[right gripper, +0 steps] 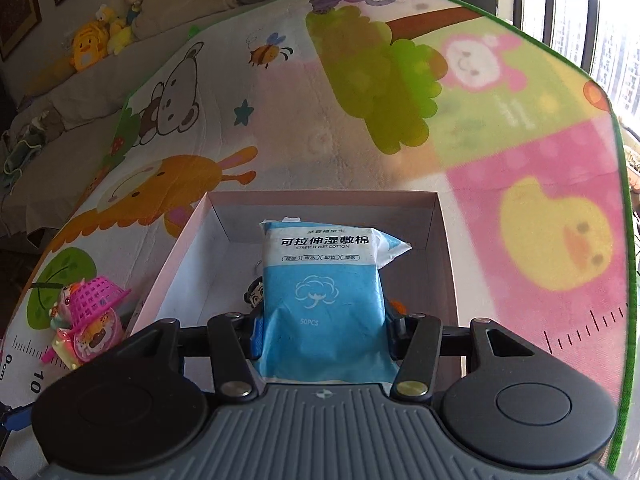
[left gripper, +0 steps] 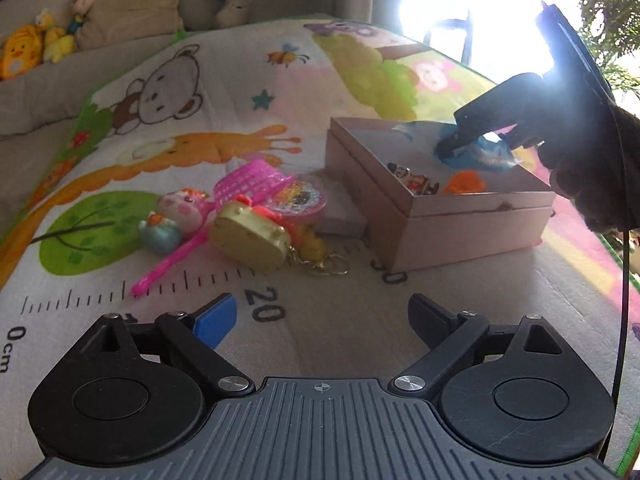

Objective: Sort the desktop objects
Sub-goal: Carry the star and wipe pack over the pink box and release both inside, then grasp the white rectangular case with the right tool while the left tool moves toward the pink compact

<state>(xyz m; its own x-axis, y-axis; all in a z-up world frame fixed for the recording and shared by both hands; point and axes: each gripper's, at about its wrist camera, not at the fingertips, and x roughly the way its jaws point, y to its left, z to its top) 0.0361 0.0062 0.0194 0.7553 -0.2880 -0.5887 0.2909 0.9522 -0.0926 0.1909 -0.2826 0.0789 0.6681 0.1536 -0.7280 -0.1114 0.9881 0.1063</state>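
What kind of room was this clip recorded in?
Probably a home living room or child's play area: a cartoon animal play mat covers the surface, plush toys sit on a sofa behind, and small toys lie beside the box.

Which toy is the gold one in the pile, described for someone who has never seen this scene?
Start at the open pink box on the animal-print play mat. The toy pile lies just left of it. The gold toy sits at the pile's near edge, a rounded case beside the keyring; its neighbours are mostly pink.
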